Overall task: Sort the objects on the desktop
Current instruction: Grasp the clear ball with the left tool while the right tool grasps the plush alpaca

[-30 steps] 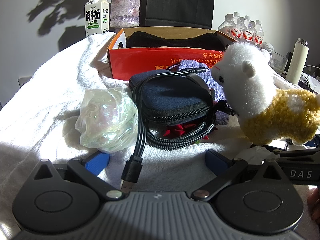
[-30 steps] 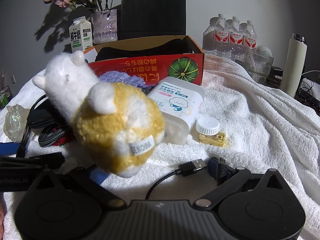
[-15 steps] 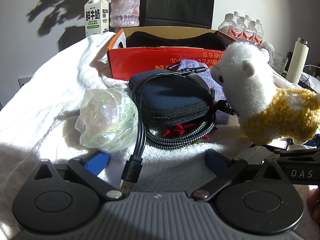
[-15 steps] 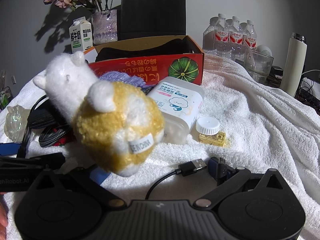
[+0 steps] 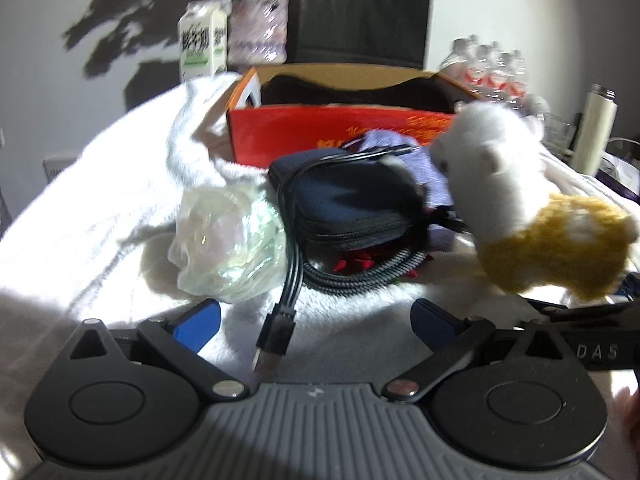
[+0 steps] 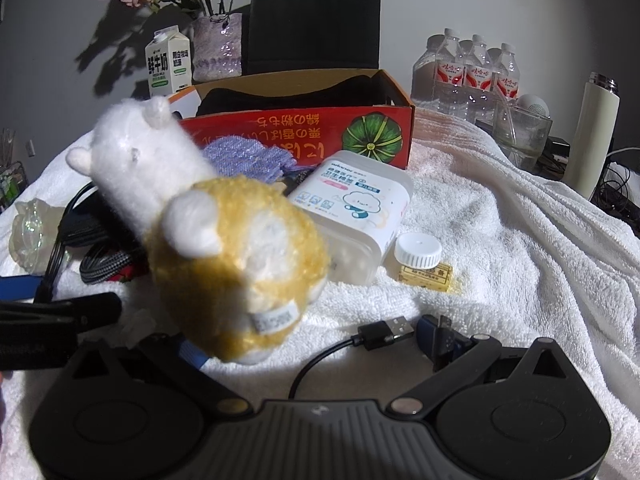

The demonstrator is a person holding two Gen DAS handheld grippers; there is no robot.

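Note:
A white and yellow plush alpaca (image 6: 236,256) stands tilted on the white towel (image 6: 500,240), over the left finger of my right gripper (image 6: 316,344), which is open. A black USB plug (image 6: 386,330) lies just inside its right finger. In the left wrist view the alpaca (image 5: 532,220) is at the right. My left gripper (image 5: 316,318) is open, with another black USB plug (image 5: 274,336) lying between its fingers. Its cable runs round a dark zip pouch (image 5: 348,208). An iridescent crumpled bag (image 5: 228,248) lies at the left.
An open red cardboard box (image 6: 304,136) stands behind the objects. A white cotton-swab box (image 6: 356,212), a white-capped small bottle (image 6: 420,250) and a purple cloth (image 6: 248,156) lie before it. A milk carton (image 6: 168,64), vase, water bottles (image 6: 472,72), glass and flask (image 6: 592,136) line the back.
The alpaca has tipped a little toward the right gripper's camera. The left wrist view is now blurred and slightly shifted. Both grippers keep the same wide gap.

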